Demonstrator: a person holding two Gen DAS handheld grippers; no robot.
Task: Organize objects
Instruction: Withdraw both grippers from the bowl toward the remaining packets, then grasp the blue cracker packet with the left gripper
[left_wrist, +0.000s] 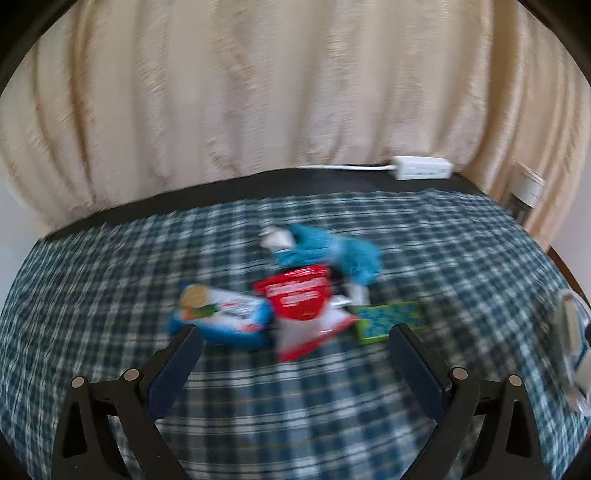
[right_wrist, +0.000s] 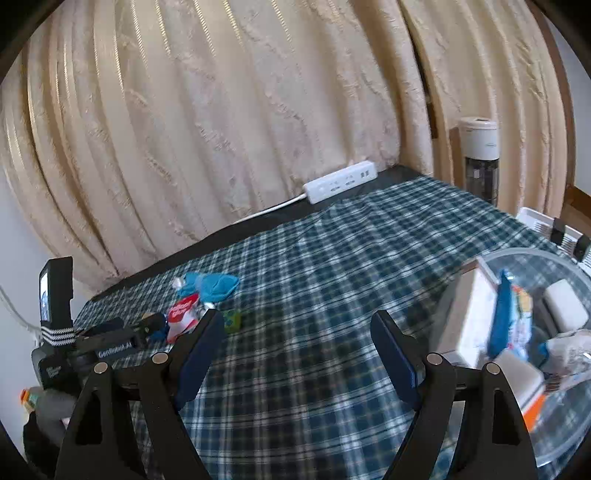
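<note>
Red-and-white snack pouch (left_wrist: 303, 314) between blue packet (left_wrist: 225, 319) and green card (left_wrist: 389, 319).

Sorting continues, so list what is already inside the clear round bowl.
Inside the clear round bowl: a blue snack packet standing on edge, white boxes, a white block and an orange-edged pack. Anything beneath them is covered.
</note>
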